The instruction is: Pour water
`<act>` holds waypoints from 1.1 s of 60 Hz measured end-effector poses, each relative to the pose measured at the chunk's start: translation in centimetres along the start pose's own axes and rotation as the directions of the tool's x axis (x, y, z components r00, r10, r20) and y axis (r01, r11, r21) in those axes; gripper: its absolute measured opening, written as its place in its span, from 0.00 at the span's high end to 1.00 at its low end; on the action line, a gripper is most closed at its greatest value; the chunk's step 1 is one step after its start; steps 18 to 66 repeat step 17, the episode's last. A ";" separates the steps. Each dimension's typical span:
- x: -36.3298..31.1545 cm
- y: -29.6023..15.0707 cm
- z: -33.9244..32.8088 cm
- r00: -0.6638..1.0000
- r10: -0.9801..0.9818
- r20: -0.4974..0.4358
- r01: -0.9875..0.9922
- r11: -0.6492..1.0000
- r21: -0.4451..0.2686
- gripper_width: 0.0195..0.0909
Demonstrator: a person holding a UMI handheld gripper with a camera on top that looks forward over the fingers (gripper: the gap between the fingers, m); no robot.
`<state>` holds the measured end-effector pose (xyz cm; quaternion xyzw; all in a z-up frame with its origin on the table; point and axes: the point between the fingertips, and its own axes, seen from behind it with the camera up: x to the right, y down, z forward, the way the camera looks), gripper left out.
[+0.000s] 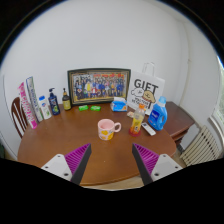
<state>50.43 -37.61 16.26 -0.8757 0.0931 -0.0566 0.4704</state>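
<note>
On the round brown wooden table [75,145] we see, through the gripper view, a pink ceramic mug with a printed pattern [107,128], and we use it as our landmark. It stands upright near the middle of the table, well ahead of the gripper [112,160] and roughly in line with the gap between its two fingers. We see the two fingers with their purple pads [75,159] wide apart, and nothing is held between them.

To the right of the mug stands a small orange cup [137,123], near it but not touching. Further right lies a blue container [157,115], and beside it a white remote control [149,129] lies flat. Behind those stands a white paper bag with the word "GIFT" [146,91].

Behind the mug, against the white wall, a framed group photograph [98,84] stands upright. In front of the frame lie two small green objects [89,108]. Far to the left of the mug we see several bottles [48,103] and a tall pink and white package [29,102]. We cannot tell which vessel holds water.
</note>
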 end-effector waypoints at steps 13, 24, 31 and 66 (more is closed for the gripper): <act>-1.6 0.5 -2.4 1.000 -0.030 -0.007 0.031 0.999 0.021 0.08; -1.6 0.1 -2.8 1.000 -0.024 -0.009 0.024 0.999 0.028 0.08; -1.6 0.1 -2.8 1.000 -0.024 -0.009 0.024 0.999 0.028 0.08; -1.6 0.1 -2.8 1.000 -0.024 -0.009 0.024 0.999 0.028 0.08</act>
